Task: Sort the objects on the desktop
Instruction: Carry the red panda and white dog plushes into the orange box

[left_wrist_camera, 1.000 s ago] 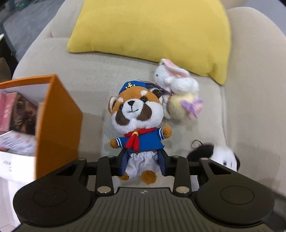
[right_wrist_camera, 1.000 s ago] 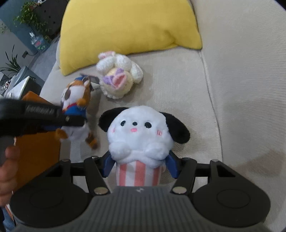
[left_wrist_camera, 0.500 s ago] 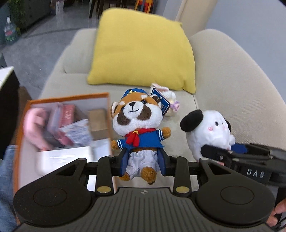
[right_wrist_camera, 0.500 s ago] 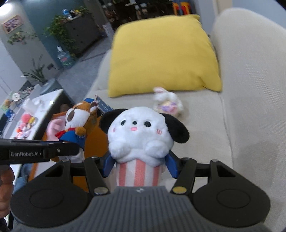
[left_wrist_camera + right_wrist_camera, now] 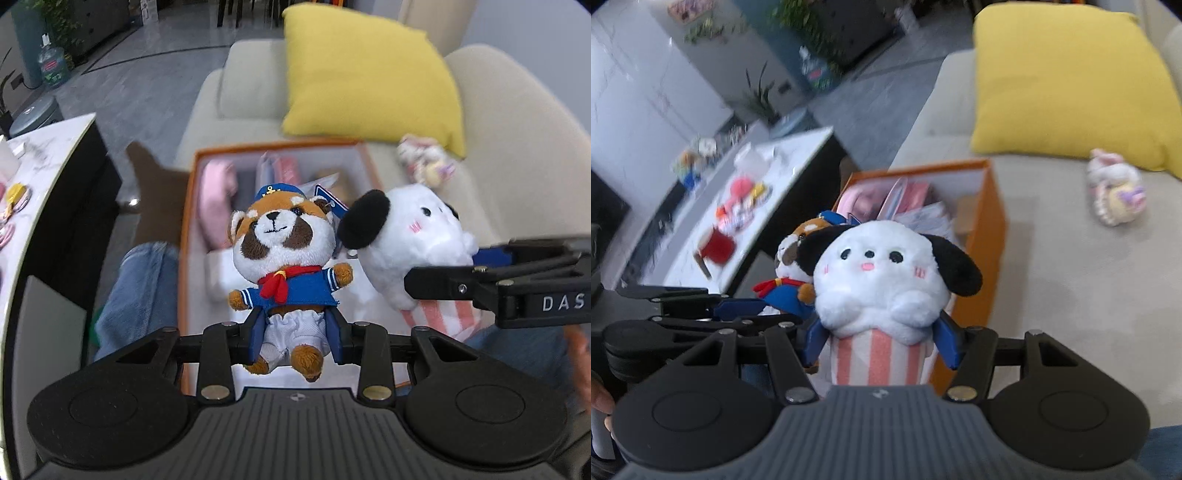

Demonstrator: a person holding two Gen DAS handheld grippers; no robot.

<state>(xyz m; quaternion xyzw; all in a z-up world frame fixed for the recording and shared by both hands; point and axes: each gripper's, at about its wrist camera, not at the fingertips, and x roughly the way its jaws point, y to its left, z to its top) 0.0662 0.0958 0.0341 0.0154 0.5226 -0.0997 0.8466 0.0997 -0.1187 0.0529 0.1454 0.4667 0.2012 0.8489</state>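
Two soft toys hang side by side over an orange box (image 5: 186, 236) that sits on the beige sofa (image 5: 1071, 280). The left gripper (image 5: 295, 336) clamps the sailor raccoon toy (image 5: 284, 258) at its white shorts, blue pads pressed against both sides. The right gripper (image 5: 881, 341) pinches the white dog toy (image 5: 882, 273) around its pink-striped base. The dog's black ear touches or nearly touches the raccoon's head; the toys sit close together, with little room between them. Below them the box stands open, its far half crowded with pink items and packets, its near part paler and less filled. A bunny toy (image 5: 1115, 192) lies alone on the seat, well clear of the box, near the lower edge of the yellow cushion (image 5: 1067, 85). Left of the box a denim-clad leg (image 5: 136, 291) and the white tabletop (image 5: 746, 218) narrow the room.
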